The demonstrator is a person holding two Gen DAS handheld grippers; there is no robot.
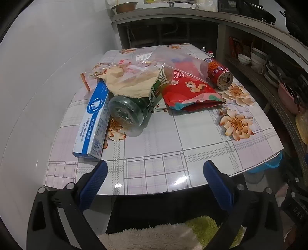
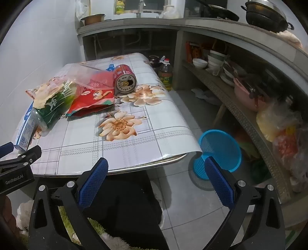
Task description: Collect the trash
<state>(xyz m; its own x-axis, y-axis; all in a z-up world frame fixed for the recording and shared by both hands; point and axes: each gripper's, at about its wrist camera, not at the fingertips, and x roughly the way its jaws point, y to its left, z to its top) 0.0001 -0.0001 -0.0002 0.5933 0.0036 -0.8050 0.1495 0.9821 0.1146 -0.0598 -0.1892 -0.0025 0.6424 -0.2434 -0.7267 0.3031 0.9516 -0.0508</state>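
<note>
Trash lies on the flowered table (image 1: 192, 153): a blue-white box (image 1: 94, 119), a green plastic bottle on its side (image 1: 132, 107) under a crumpled tan wrapper (image 1: 132, 80), a red snack bag (image 1: 190, 90), a clear zip bag (image 1: 179, 61) and a red can on its side (image 1: 219, 74). In the right wrist view I see the can (image 2: 124, 78), red bag (image 2: 92, 100), bottle (image 2: 52, 107) and box (image 2: 26, 130). A blue mesh bin (image 2: 219, 152) stands on the floor right of the table. My left gripper (image 1: 155, 171) is open and empty at the table's near edge. My right gripper (image 2: 156, 169) is open and empty, also near the front edge.
A concrete counter with pots (image 2: 265, 17) and shelves of bowls (image 2: 200, 62) runs along the right. An oil bottle (image 2: 165, 75) stands on the floor past the table. The left gripper body (image 2: 17, 165) shows at the right view's left edge. A tiled wall is on the left.
</note>
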